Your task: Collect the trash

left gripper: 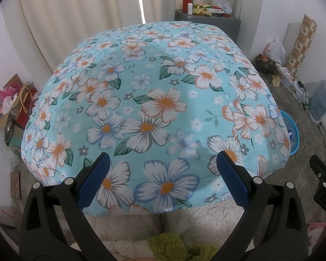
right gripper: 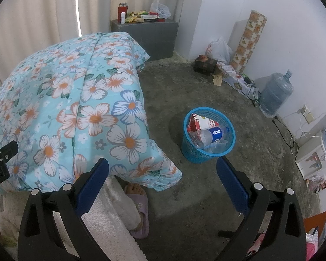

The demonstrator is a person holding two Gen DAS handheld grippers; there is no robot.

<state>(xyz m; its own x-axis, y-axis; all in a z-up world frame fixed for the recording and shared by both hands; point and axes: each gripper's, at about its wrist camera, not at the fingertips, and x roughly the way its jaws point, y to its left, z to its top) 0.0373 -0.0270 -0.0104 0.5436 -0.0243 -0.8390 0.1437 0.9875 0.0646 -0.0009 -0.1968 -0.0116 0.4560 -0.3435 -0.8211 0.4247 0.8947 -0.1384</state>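
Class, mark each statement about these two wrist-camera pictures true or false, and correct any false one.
1. The blue basket on the floor holds a Pepsi bottle. True.
2. The right gripper is shut on a bottle. False: its jaws stand wide apart with nothing between them.
3. The floral cloth has white flowers with orange centres on a light blue ground. True.
4. The big water jug lies on its side on the cloth. False: it stands upright on the floor by the wall.
5. The left gripper is open. True.
6. The red flask stands inside the basket. False: it stands on the grey cabinet.
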